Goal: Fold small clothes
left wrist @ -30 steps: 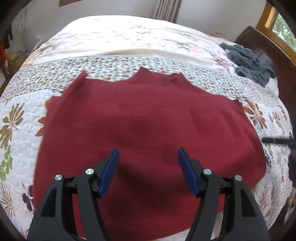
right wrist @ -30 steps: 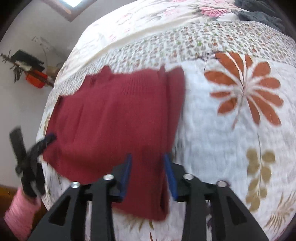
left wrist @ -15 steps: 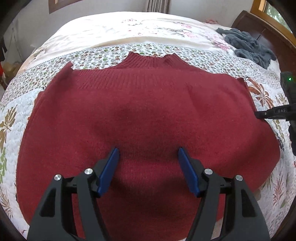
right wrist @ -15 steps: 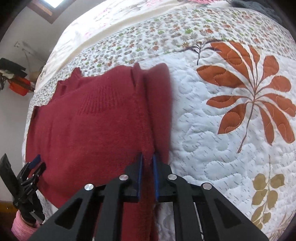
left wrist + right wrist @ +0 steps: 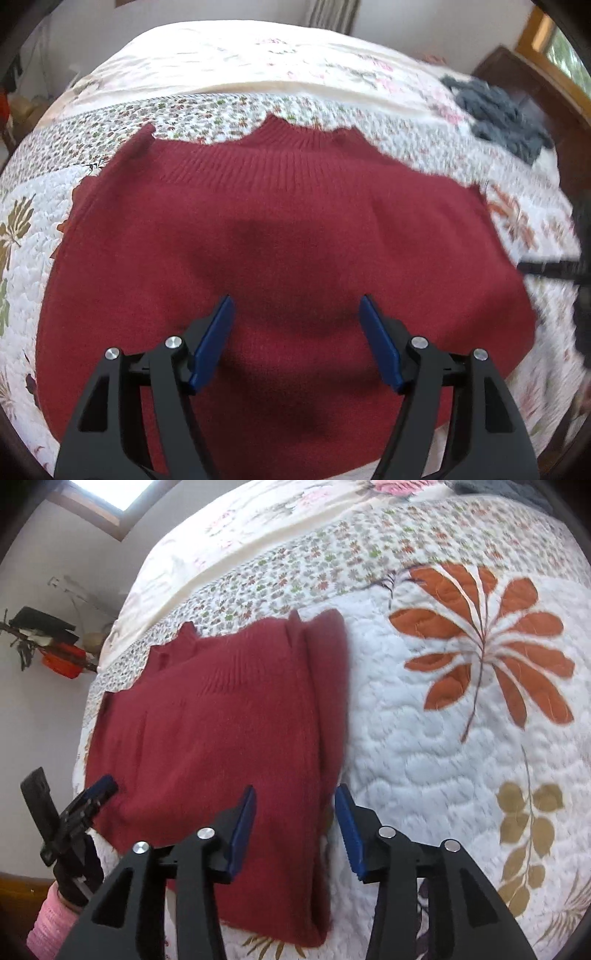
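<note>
- The left gripper (image 5: pixel 295 332) hung low over the red sweater (image 5: pixel 288 251), and its blue jaws stood wide apart with nothing between them.
- The right gripper (image 5: pixel 295 823) was by the sweater's right edge. Its jaws were open too, one on each side of the folded edge, and they did not pinch it.
- The red sweater lay flat on the bed (image 5: pixel 424 738), with its neck pointing away to the far side.
- Its right side looked folded in on top of itself.
- A pink sleeve (image 5: pixel 50 923) showed low down at the left, behind the left gripper.
- The quilt had a big orange leaf (image 5: pixel 487 646) just past the sweater.
- Far off, a grey cloth (image 5: pixel 498 114) sat bunched near the dark wooden bed end.
</note>
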Motion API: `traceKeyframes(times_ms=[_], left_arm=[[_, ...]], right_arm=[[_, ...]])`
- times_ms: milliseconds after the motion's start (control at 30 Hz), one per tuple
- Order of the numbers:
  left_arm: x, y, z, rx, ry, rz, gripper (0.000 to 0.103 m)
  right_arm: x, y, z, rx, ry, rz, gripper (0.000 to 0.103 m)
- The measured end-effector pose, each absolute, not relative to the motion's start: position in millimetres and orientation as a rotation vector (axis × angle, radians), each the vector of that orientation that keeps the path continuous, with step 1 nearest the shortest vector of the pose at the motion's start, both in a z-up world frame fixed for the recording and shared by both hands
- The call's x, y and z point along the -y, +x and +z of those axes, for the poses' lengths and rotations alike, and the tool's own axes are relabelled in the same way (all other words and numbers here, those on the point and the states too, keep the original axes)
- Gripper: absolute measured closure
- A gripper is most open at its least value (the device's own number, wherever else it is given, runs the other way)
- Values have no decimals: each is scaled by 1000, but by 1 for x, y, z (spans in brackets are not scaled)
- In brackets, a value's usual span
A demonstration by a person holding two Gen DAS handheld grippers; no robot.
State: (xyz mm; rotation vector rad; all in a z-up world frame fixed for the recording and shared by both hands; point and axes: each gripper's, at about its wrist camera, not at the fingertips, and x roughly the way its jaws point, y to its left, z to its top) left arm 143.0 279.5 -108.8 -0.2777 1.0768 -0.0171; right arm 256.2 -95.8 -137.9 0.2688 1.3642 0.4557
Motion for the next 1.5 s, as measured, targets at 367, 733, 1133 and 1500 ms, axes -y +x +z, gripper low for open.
traceKeyframes(times_ms=[367,733,1133,1500], left_arm=[[-277,187,-116,-1107,-300,-7,34],[-281,191,-136,-1134,-296,-31,33],[-283,190,-140,-1126,-295,-44,32],[-301,184,-122,-1107,-415,-34,32]], right_arm=[[105,261,-171,-1412,421,490,53],[86,270,-177,-1391,425,501,79],[83,270,-180,-1391,375,477,82],[63,272,-145,-1389,313,412,87]])
